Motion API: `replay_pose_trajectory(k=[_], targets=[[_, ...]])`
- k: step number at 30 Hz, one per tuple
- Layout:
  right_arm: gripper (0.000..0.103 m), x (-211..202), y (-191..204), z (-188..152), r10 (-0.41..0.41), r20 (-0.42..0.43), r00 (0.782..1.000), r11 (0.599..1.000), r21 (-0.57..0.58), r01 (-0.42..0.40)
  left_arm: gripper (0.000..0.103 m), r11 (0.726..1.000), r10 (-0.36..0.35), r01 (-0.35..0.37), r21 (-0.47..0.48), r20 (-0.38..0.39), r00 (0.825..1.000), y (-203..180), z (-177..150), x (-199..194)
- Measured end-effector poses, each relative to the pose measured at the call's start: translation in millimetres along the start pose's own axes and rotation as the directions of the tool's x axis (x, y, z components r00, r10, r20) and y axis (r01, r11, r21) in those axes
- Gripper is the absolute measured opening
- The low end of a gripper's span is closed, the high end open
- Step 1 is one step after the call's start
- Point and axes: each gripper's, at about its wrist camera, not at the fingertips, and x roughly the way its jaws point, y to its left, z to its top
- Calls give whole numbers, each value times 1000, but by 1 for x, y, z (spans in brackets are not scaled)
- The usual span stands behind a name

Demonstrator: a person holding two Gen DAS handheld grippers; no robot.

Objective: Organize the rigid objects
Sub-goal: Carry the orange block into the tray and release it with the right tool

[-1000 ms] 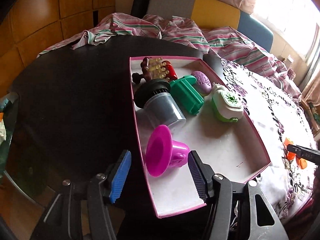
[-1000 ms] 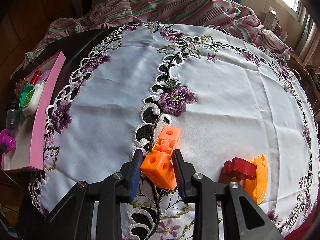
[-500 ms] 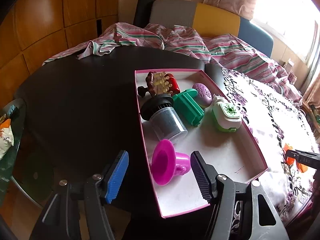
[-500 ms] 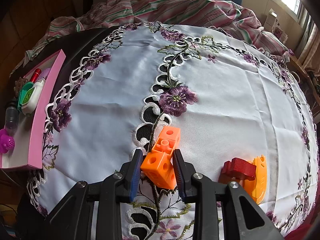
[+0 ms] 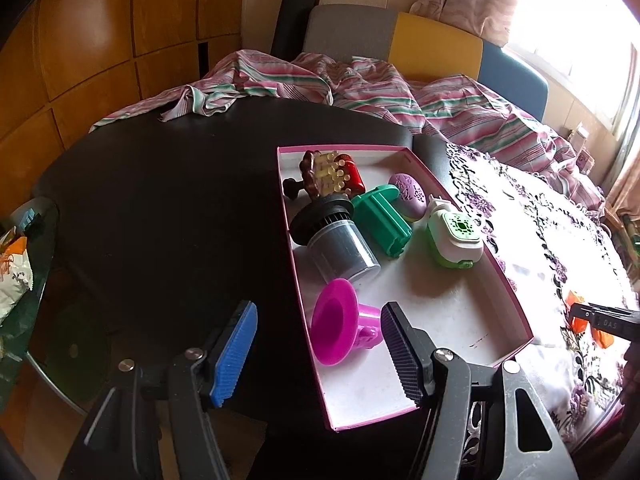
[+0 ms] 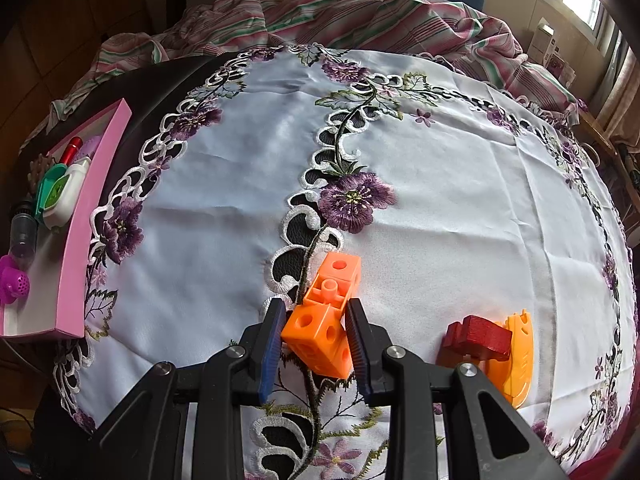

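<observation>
My right gripper (image 6: 316,330) is shut on an orange cube block (image 6: 320,334), joined to two more orange cubes (image 6: 334,276), low over the embroidered tablecloth (image 6: 440,184). A red block (image 6: 478,338) and an orange curved piece (image 6: 516,356) lie just to its right. My left gripper (image 5: 318,338) is open and empty, above the near left edge of the pink box (image 5: 516,300). A magenta funnel (image 5: 340,326) lies in the box between my fingertips, below them. The box also shows in the right wrist view (image 6: 86,216).
The box holds a grey canister (image 5: 336,240), a green piece (image 5: 382,216), a white-green plug-in device (image 5: 454,236), a purple oval (image 5: 408,194) and a brown brush (image 5: 324,174). The dark table (image 5: 160,208) spreads left. Striped cloth (image 5: 360,92) lies behind.
My left gripper has pulled back and up from the box, so the funnel looks smaller and farther. The right gripper stays shut on the orange block, nearly still.
</observation>
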Motion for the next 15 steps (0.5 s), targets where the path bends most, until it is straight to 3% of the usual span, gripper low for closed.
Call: replay_pose_trajectory(k=[15], targets=[[30, -1, 1, 1, -3, 0, 1000, 1000, -3, 3, 65, 999, 6, -6, -32, 18, 1000, 10, 0, -8]])
